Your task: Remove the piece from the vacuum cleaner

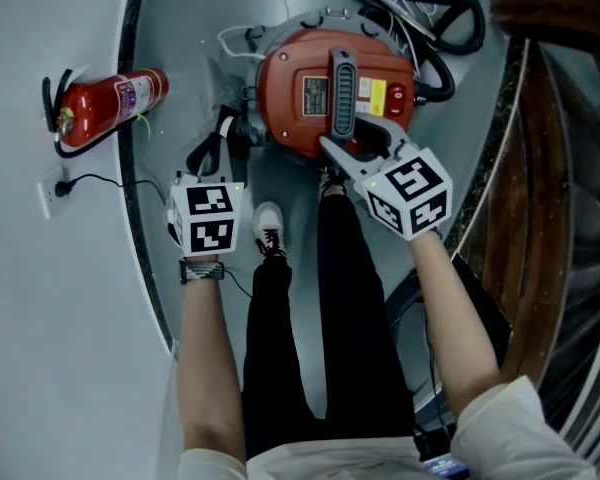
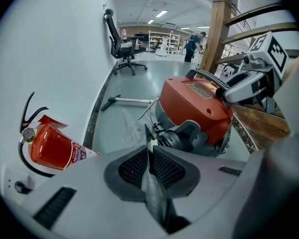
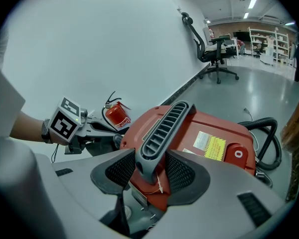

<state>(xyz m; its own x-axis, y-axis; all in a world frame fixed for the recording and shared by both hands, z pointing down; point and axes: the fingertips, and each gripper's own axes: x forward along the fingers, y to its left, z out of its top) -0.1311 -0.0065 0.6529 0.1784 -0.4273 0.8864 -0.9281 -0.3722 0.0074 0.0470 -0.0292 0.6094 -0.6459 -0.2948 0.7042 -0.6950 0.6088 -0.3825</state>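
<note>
Right gripper view: my right gripper point(image 3: 150, 171) is clamped on the grey handle point(image 3: 162, 128) on top of the red vacuum cleaner point(image 3: 219, 133), bracing it I reckon.

— And the left?

— Left gripper point(image 2: 149, 156) is almost closed, pinching a thin dark tab point(image 2: 150, 142) just beside the black hose port point(image 2: 182, 136) on the vac's side.

— So the piece is off?

— Nope. Far as I can see, everything's still attached to the body. Both grips look set, but the actual pull is still to do.
</note>
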